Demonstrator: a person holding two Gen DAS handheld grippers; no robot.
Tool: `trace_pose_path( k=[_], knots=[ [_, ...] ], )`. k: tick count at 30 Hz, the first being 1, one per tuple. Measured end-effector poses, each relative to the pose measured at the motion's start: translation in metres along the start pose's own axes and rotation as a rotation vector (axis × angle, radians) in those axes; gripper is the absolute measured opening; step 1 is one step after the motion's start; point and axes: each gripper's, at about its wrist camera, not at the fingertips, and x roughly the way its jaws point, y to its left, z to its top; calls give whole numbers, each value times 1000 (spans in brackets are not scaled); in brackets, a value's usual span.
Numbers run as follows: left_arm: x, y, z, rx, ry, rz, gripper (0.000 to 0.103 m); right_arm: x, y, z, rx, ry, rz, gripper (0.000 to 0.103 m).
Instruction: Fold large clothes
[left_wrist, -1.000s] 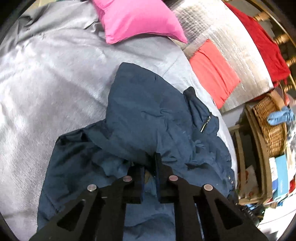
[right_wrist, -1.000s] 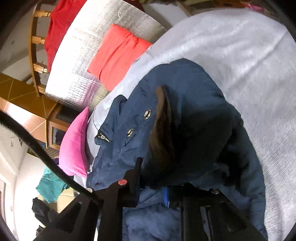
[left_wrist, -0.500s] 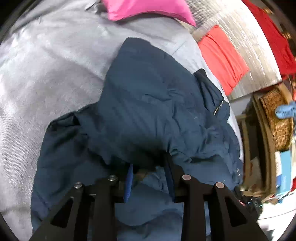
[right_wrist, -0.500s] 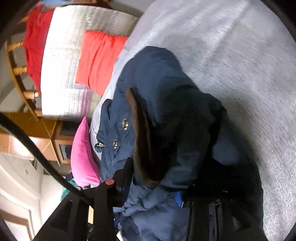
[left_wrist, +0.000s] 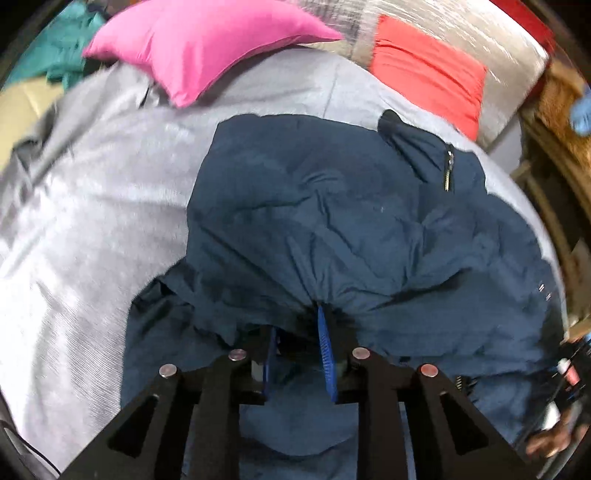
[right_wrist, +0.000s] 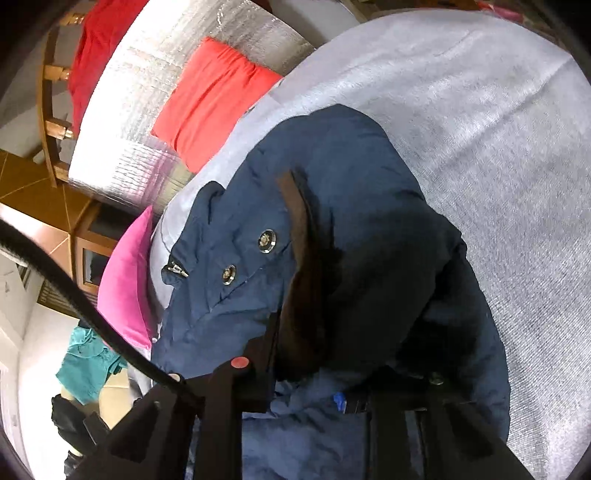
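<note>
- Where the grey bedspread (left_wrist: 92, 206) covers the bed, we see the navy jacket (left_wrist: 332, 221) lying rumpled across its middle, one layer doubled over another.
- At the far edge a pink pillow (left_wrist: 207, 40) rests on the spread, with a red cushion (left_wrist: 428, 74) against a silver quilted panel (right_wrist: 155, 96) behind it.
- Our left gripper (left_wrist: 299, 350) has its jaws parted a little, blue pads showing, with a bunched fold of jacket drawn in between them.
- Our right gripper (right_wrist: 306, 384) has jacket fabric, brown lining (right_wrist: 299, 295) included, heaped between its fingers; we cannot tell whether it grips.
- Bare bedspread lies open to the left in the left wrist view and to the right in the right wrist view.
- Beyond the bed edge, a teal cloth (right_wrist: 88, 365) lies on the floor.
</note>
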Motion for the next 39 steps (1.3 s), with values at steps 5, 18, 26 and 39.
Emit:
trace_pose_path(
  k=[5, 18, 26, 39],
  knots=[
    [-1, -6, -2, 42, -21, 38, 23, -1, -8, 1, 55, 11, 27, 37],
    [5, -10, -3, 61, -30, 91, 31, 1, -17, 1, 118, 22, 68, 40],
    [6, -10, -2, 59, -29, 98, 32, -1, -7, 0, 60, 10, 35, 37],
    [5, -9, -2, 53, -27, 94, 32, -7, 13, -1, -58, -38, -26, 26]
  ],
)
